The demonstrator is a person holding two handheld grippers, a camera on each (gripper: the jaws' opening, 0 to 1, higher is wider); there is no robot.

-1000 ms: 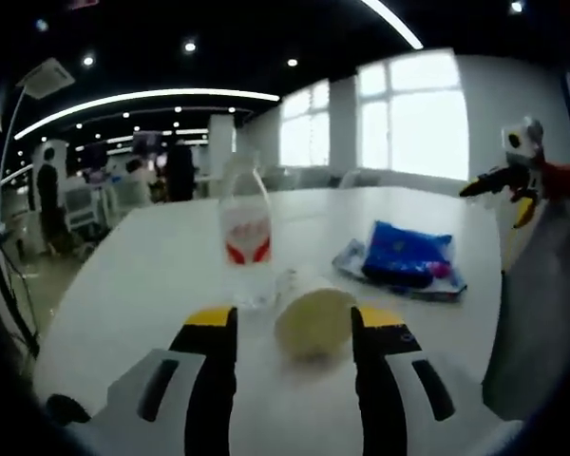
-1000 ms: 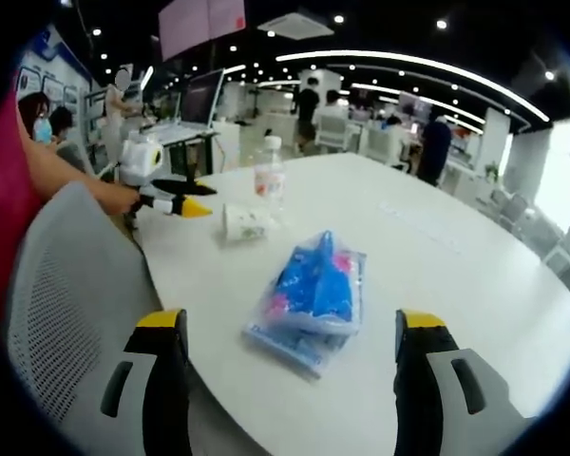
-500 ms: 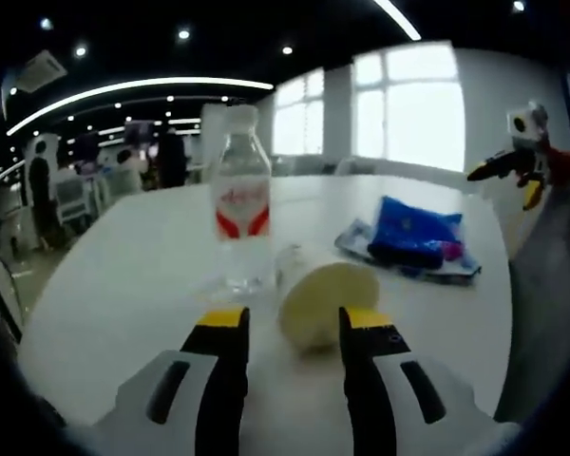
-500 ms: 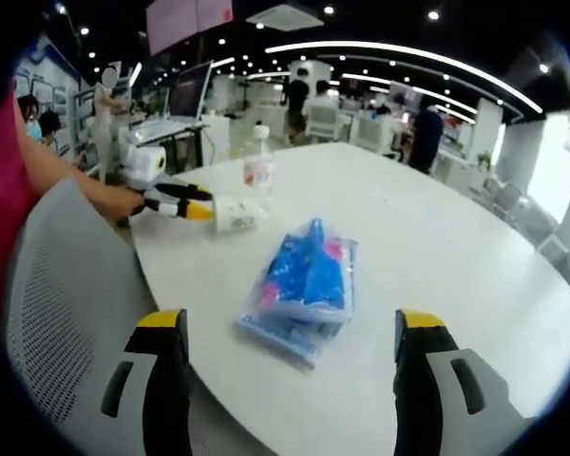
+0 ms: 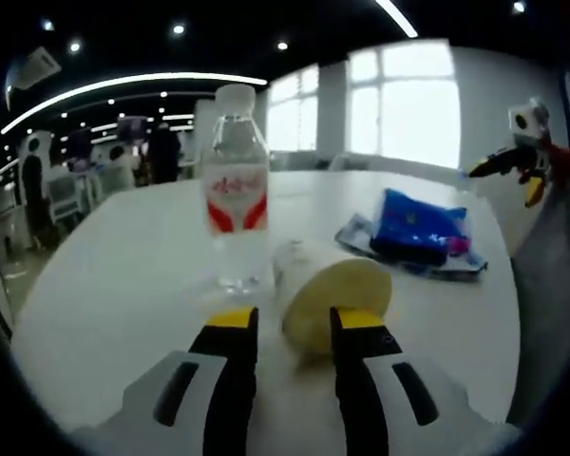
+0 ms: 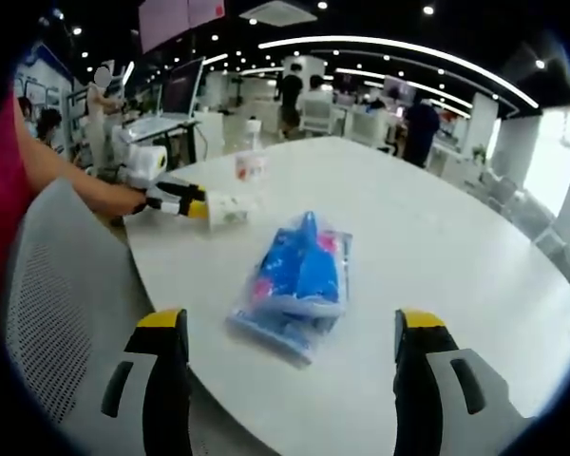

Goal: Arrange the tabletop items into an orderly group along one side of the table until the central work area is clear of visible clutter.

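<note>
Left gripper (image 5: pixel 283 328): lower centre of the left gripper view, jaws narrow, one each side of the paper cup's rim.
Paper cup (image 5: pixel 328 293): on its side on the white worktop (image 5: pixel 123 275), mouth toward the camera.
Water bottle (image 5: pixel 234 195): upright, just behind the cup.
Blue packet (image 6: pixel 296 280): frame centre of the right gripper view.
Right gripper (image 6: pixel 290 359): jaws wide apart, holding nothing.

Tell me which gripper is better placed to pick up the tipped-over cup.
Left. The left gripper already has its jaws at the cup, beside the bottle. The right gripper faces the blue bag instead.
</note>
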